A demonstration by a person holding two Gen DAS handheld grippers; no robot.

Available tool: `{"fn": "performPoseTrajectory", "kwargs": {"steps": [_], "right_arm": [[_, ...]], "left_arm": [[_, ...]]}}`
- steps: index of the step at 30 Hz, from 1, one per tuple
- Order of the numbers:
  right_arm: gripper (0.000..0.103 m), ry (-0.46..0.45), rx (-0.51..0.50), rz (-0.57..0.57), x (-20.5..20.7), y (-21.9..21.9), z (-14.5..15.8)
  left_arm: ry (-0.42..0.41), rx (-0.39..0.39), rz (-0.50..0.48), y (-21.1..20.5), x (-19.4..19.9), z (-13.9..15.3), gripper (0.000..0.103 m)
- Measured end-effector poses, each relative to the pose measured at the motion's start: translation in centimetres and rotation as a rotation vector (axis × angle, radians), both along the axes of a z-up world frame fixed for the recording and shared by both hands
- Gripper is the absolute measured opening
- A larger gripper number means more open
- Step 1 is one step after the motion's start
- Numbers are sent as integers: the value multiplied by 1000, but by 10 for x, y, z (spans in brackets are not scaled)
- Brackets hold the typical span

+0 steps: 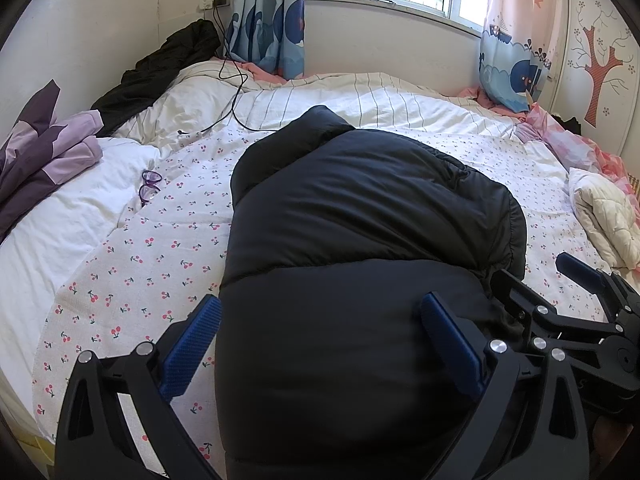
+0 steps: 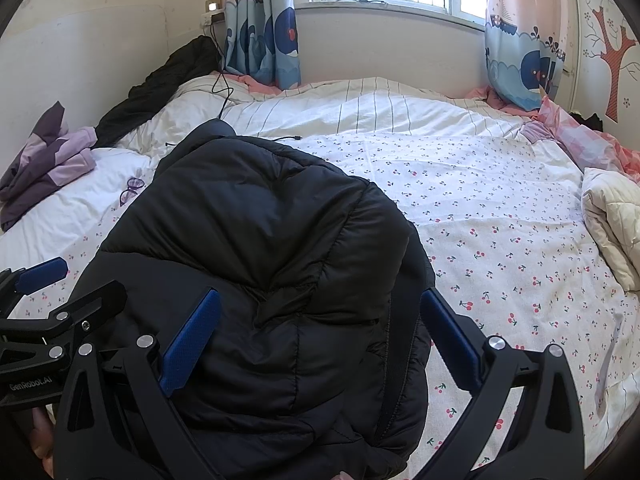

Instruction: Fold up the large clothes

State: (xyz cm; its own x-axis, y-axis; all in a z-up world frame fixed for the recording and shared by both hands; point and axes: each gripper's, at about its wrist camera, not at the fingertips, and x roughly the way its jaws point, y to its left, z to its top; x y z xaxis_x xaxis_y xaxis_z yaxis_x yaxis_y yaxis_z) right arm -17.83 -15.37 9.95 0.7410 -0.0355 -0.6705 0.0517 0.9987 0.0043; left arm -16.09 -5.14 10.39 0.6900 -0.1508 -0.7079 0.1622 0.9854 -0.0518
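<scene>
Bedroom, cherry-print bed (image 1: 132, 264) serving as folding surface. Black jacket (image 1: 360, 240) bundled mid-bed, near edge. Left gripper (image 1: 320, 344) and right gripper (image 2: 320, 340) over near end, fingers apart, gripping nothing, probably poised to press or tidy the fold.

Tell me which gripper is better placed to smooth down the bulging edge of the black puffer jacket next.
Right, probably. The right gripper is open over the black puffer jacket where its rumpled, bulging edge lies. The left gripper, also open, hovers over the flatter, smoother side.
</scene>
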Motion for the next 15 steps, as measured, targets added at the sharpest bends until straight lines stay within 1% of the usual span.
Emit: {"fn": "performPoseTrajectory", "kwargs": {"steps": [15], "right_arm": [[96, 3, 0, 6, 2, -4, -2]], "left_arm": [[7, -3, -5, -1, 1, -3, 96]]}}
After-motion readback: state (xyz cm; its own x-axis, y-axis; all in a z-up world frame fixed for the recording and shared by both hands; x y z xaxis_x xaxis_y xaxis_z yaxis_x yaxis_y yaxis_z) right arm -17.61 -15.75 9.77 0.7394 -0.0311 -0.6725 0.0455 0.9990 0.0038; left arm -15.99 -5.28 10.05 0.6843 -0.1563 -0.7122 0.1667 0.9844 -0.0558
